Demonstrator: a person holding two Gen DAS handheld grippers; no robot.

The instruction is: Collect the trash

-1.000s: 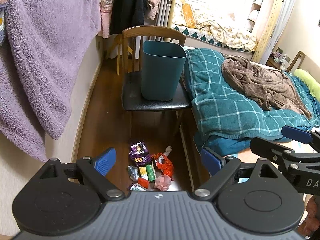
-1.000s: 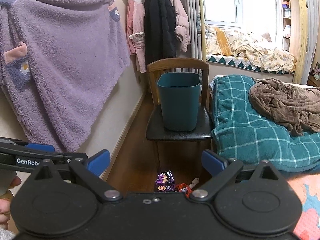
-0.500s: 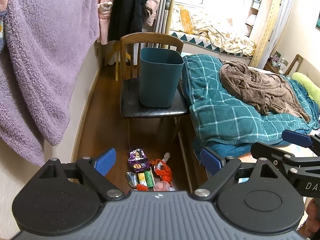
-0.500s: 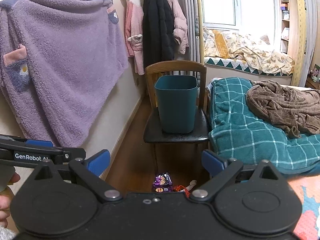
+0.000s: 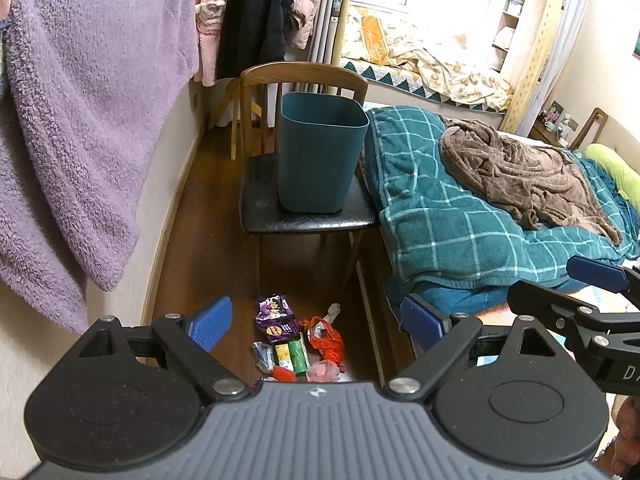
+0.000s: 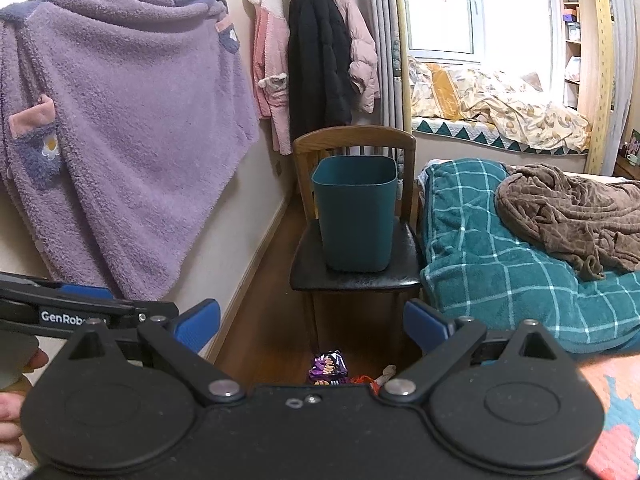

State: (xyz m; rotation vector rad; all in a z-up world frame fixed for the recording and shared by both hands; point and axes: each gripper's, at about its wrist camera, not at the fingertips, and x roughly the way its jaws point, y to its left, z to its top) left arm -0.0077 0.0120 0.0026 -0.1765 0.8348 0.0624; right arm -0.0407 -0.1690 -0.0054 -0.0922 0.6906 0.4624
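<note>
Teal plastic, square-mouthed and tapering toward its base, the single waste bin (image 5: 322, 156) stands upright on the black seat of one wooden chair (image 5: 276, 212), which sits just beside the bed with its teal checked blanket (image 5: 452, 216). On the brown wood floor (image 5: 208, 240) in front of the chair lies a small heap of trash: one purple snack wrapper (image 5: 276, 316) nearest the chair, one orange net bag (image 5: 330, 340) to its right, a yellow packet (image 5: 283, 354) and a green packet (image 5: 298, 356) side by side, one crumpled silver scrap (image 5: 262, 354) and one pink crumpled wad (image 5: 322, 372); further pieces are hidden behind the device body. The left gripper (image 5: 316, 320) hangs above the heap with its two blue pads spread wide and nothing between them. The right gripper (image 6: 312, 322) is likewise spread wide and empty, aimed at the chair, with only the purple wrapper and a bit of orange showing below it. A purple fleece robe (image 6: 132, 120) hangs on the wall to the left.
</note>
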